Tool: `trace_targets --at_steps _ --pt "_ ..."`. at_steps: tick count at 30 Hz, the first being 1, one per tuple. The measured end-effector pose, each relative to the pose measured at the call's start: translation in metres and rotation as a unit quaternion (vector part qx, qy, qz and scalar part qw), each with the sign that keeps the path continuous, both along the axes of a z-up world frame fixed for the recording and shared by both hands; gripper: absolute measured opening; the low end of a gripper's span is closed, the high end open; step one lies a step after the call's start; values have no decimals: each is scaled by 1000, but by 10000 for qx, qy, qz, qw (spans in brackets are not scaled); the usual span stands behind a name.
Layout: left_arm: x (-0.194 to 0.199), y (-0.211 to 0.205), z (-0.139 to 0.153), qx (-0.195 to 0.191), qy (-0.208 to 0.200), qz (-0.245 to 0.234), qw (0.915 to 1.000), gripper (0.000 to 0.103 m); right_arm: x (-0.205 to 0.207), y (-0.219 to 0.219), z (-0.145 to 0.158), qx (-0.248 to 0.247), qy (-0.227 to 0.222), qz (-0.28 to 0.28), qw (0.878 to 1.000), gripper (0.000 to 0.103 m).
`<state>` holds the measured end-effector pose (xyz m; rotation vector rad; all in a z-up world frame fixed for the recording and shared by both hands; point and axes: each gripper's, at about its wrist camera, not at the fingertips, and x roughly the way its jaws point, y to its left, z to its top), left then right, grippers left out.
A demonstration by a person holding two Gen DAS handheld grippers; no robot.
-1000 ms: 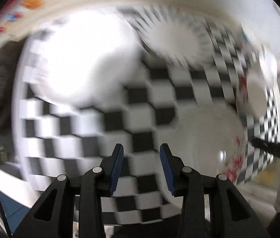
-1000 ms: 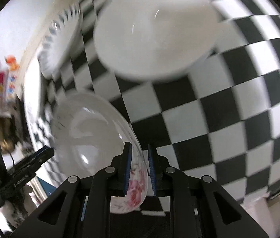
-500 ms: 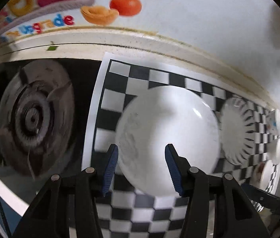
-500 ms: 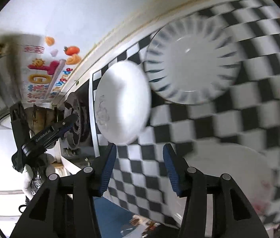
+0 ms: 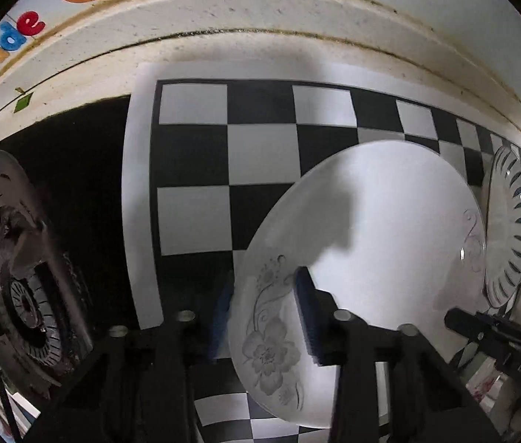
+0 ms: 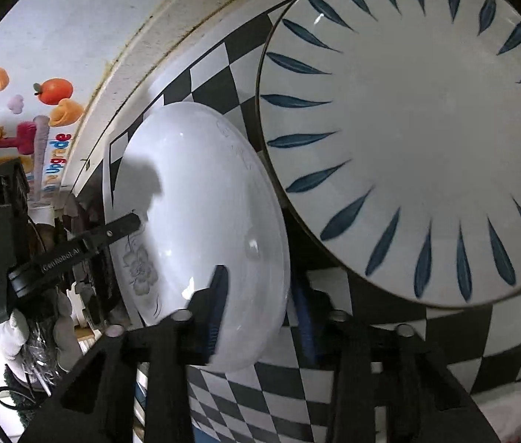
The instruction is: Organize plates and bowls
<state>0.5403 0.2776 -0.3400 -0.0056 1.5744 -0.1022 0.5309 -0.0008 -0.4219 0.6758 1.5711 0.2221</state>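
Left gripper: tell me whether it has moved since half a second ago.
Yes. The left gripper has closed in on the white floral plate, its closing jaws now straddling the rim; the stove burner looks nearer.

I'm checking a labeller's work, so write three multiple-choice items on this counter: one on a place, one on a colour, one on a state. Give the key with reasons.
1. Left of the checkered mat, in the left wrist view, lies:
A. a stove burner
B. a sink
C. a kettle

2. The leaf marks on the leaf plate are:
A. red
B. blue
C. green

3. The flower plate is:
A. stacked on another plate
B. clear of both grippers
C. straddled at its rim by both grippers

Key:
1. A, the dark ringed burner sits beside the mat's white edge.
2. B, dark blue leaves ring its white centre.
3. C, the left gripper and the right gripper each have one finger on either side of the rim, on opposite sides of the plate, their jaws closing.
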Motion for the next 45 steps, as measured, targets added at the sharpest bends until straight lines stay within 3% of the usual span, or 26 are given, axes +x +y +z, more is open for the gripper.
trace_targets --at_steps 3,11,19,27,33,39,45 --pt "-9 0 1 25 -125 38 9999 28 5 3 -1 -302 -71 80 9995 13" --pt "-50 -2 14 20 -308 162 9994 24 -1 2 14 -559 -375 364 9971 13" --pt "-105 -15 55 -205 -630 329 9973 24 -16 -9 52 -570 -690 502 9947 13" --pt "-144 -35 102 -402 -893 382 9945 24 -56 -43 95 -408 -932 543 9933 13" --pt "-159 -77 120 -494 -936 196 9942 24 -97 -82 124 -404 -1016 553 9925 13" --pt "-171 -121 110 -624 -771 -28 9951 24 -138 -130 138 -546 -1008 531 9920 13" --pt "-190 -166 86 -619 -447 -413 9962 24 -168 -176 125 -648 -800 330 9941 13"
